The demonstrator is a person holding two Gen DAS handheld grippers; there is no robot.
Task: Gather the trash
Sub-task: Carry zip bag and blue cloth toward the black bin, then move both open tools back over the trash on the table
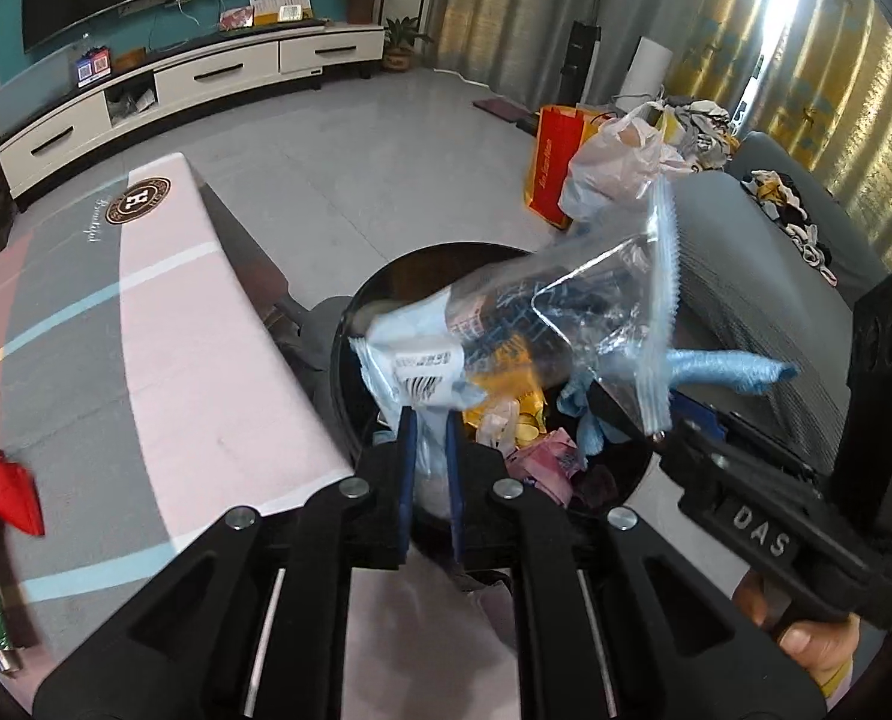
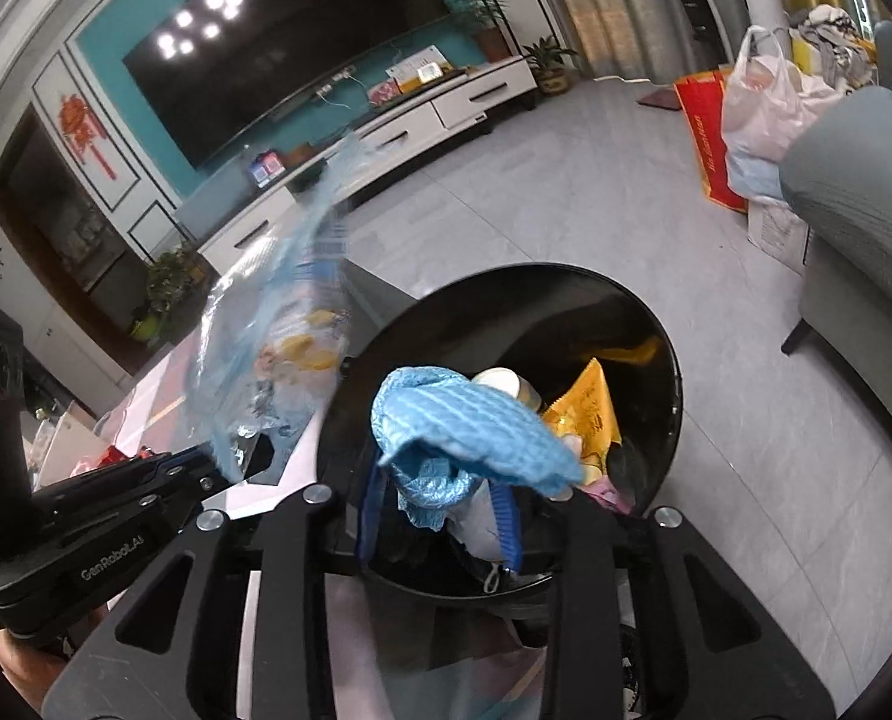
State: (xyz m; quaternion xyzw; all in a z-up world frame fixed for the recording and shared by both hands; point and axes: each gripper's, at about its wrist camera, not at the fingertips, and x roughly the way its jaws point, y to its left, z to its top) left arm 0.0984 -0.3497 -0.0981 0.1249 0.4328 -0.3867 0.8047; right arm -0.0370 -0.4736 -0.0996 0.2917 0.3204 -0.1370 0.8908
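In the left wrist view, the left gripper (image 1: 431, 420) is closed on a clear zip bag (image 1: 541, 324) that holds printed wrappers, and the bag hangs over the open mouth of the round black trash bin (image 1: 350, 324). The bin already has yellow, pink and blue scraps inside. The right gripper (image 1: 625, 414) comes in from the right side and pinches a blue cloth (image 1: 727, 369), which sticks out past the bin rim toward the grey sofa (image 1: 763, 276). The long table (image 1: 164, 324) with pink and grey stripes ends just beside the bin, and a red wrapper (image 1: 8, 495) lies near its left edge. Behind the bin the grey tiled floor (image 1: 338, 174) is free up to the white TV cabinet (image 1: 206, 75), while bags (image 1: 613, 168) stand near the sofa. In the right wrist view, the right gripper (image 2: 440, 510) has its blue fingers (image 2: 508, 516) clamped on the blue cloth (image 2: 475, 438), directly above the trash bin (image 2: 667, 420), whose near rim is just under the fingers. The left gripper (image 2: 230, 462) is at the left, and the zip bag (image 2: 278, 330) rises from its tip; it is blurred, so the grip seems tight but I cannot be fully sure here. The floor (image 2: 565, 192) to the right of the bin is open as far as the sofa (image 2: 865, 228).
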